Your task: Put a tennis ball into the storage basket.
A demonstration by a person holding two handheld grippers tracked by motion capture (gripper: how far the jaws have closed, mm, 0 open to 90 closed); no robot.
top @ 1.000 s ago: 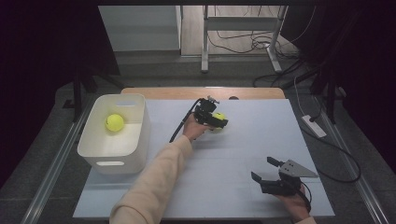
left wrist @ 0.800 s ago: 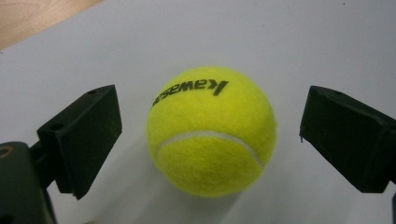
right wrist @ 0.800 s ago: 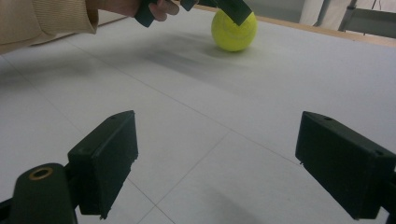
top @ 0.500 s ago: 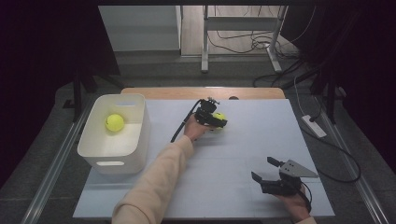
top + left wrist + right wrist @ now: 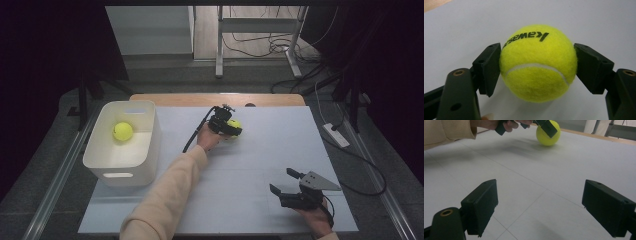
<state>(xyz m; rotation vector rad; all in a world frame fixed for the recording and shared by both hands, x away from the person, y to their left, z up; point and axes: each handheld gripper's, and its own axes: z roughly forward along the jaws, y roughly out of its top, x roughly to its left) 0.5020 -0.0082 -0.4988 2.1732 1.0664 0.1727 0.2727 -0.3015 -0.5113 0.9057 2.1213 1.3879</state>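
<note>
A yellow tennis ball (image 5: 537, 62) with black lettering rests on the pale table mat (image 5: 260, 150) near the far middle. My left gripper (image 5: 537, 67) has just been closing on it, and both black pads now press its sides. In the high view the ball (image 5: 235, 124) peeks out beside the left gripper (image 5: 231, 128), which a hand in a cream sleeve holds. The right gripper view shows the same ball (image 5: 548, 131) far off. My right gripper (image 5: 281, 180) sits low at the near right, open, with nothing between its fingers (image 5: 480, 202).
A white bin (image 5: 145, 150) stands at the left of the mat with a second tennis ball (image 5: 122, 131) inside. A wooden table edge (image 5: 200, 99) runs along the back. Cables and a power strip (image 5: 336, 135) lie on the floor to the right.
The left gripper's jaws have drawn in around the ball at the far middle. Both hands stay where they were.
</note>
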